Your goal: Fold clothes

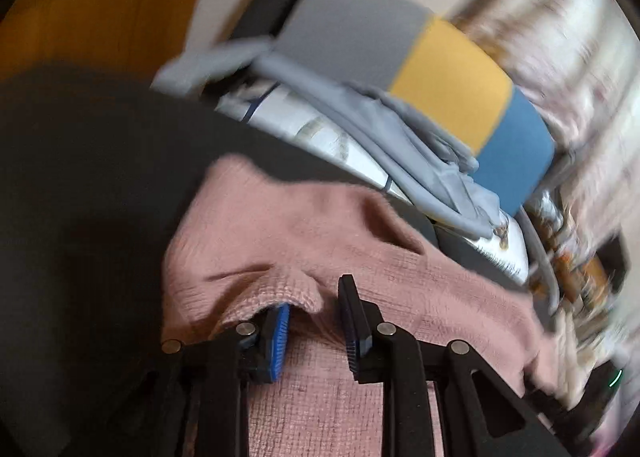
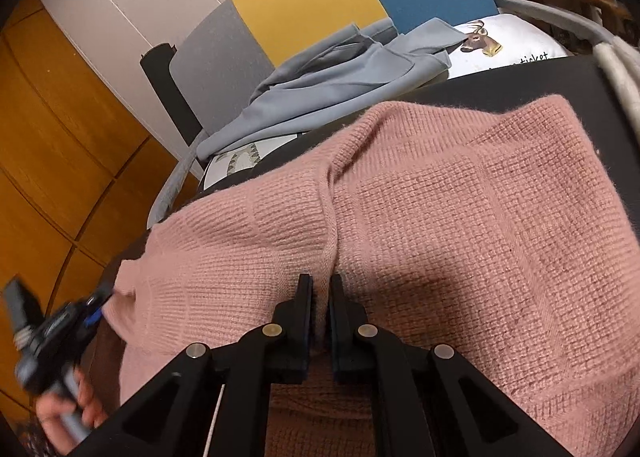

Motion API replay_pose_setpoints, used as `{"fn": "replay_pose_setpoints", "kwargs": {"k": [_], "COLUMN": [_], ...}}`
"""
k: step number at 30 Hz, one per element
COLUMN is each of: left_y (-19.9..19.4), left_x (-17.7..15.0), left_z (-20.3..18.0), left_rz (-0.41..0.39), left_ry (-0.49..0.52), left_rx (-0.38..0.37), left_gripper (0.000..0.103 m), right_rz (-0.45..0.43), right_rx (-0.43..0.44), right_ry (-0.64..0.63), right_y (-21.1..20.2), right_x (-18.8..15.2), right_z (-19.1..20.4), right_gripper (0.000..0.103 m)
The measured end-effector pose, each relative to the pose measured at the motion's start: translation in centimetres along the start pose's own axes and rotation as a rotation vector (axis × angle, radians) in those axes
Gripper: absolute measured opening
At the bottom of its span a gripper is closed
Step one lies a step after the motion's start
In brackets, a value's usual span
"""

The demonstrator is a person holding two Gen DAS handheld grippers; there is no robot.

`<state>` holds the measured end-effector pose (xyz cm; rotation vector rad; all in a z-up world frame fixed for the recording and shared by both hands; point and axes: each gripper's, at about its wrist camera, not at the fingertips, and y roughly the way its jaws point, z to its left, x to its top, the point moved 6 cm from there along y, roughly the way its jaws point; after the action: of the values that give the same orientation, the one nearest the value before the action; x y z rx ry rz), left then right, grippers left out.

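Gripping a fold of pink sweater (image 1: pixel 360 249) at 6 o'clock, left gripper (image 1: pixel 316 321) narrowly parted; grey garment (image 1: pixel 404 145) at 1 o'clock.

Pinching a sweater (image 2: pixel 440 217) ridge at 6 o'clock, right gripper (image 2: pixel 320 297) nearly closed; left gripper (image 2: pixel 86 311) clamping the edge at 8 o'clock.

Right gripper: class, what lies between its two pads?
In the right wrist view, a pinched ridge of the pink sweater lies between the pads of the right gripper, which is shut on it.

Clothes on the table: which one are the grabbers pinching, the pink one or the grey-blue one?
The pink knitted sweater. The right gripper and left gripper both pinch it; the grey-blue garment lies untouched behind it.
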<state>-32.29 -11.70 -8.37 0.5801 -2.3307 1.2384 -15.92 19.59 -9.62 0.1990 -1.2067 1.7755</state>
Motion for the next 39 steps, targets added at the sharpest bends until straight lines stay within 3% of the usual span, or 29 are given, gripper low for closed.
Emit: {"fn": "replay_pose_setpoints", "kwargs": {"k": [1,6,9,10,14,17,18,20,21,22,25,27,28,29,30,35,39], "left_y": [-0.1,-4.5,-6.8,-7.9,-8.5,-4.9,-3.6,-0.3,1.2,1.6,0.3,0.0,-0.2,-0.3,-0.4,-0.4,0.4], "left_x": [0.0,-3.7,-4.9,-4.6,-2.2,-0.8,-0.5,-0.1,-0.2,-0.2,-0.1,-0.2,-0.2,-0.2,-0.3,-0.4,-0.2], "left_z": [0.6,3.7,6.8,7.9,5.7,1.4,0.4,0.9,2.0,2.9,5.0,6.0,6.5,6.9,6.8,6.3,6.3], "left_rz": [0.014,-0.011,-0.036,-0.077,-0.181,-0.166,-0.155,-0.098,-0.035,-0.015,-0.069,-0.080,-0.086,-0.090,-0.091,-0.101,-0.102], "left_ry": [-0.026,0.150,0.110,0.050,0.043,0.201,0.248,0.302,0.288,0.242,0.119,0.067,0.042,0.025,0.034,0.062,0.066], "left_rx": [0.004,0.159,0.243,0.271,0.189,0.144,0.143,0.227,0.265,0.239,0.134,0.094,0.074,0.062,0.071,0.097,0.108], "left_gripper": [0.022,0.022,0.022,0.018,0.020,0.022,0.022,0.022,0.022,0.024,0.022,0.017,0.016,0.016,0.016,0.016,0.016], "right_rz": [-0.001,-0.007,-0.009,-0.009,-0.009,-0.010,-0.010,-0.009,-0.009,-0.008,0.006,-0.057,-0.136,-0.193,-0.201,0.001,0.176], "right_rx": [0.002,0.015,0.019,0.022,0.029,0.039,0.039,0.036,0.033,0.029,-0.061,-0.198,-0.190,-0.128,-0.090,0.075,0.052], "right_ry": [0.002,0.013,0.016,0.019,0.024,0.031,0.031,0.028,0.025,0.022,-0.065,-0.177,-0.218,-0.242,-0.272,-0.515,-0.598], "right_y": [-0.1,-0.4,-0.4,-0.4,-0.4,-0.4,-0.4,-0.4,-0.3,-0.4,-1.0,-2.5,-4.0,-5.0,-5.1,3.2,11.2], "right_x": [0.0,-0.2,-0.2,-0.2,-0.1,-0.1,-0.1,-0.1,-0.1,0.0,0.3,1.0,1.6,2.0,2.2,0.1,-2.8], "right_z": [-0.1,-0.2,-0.2,-0.2,-0.4,-0.5,-0.5,-0.5,-0.5,-0.5,0.5,2.2,4.3,6.6,8.7,20.3,22.6], "right_gripper": [0.005,0.005,0.005,0.005,0.005,0.005,0.005,0.005,0.005,0.005,0.006,0.026,0.029,0.030,0.030,0.029,0.019]}}
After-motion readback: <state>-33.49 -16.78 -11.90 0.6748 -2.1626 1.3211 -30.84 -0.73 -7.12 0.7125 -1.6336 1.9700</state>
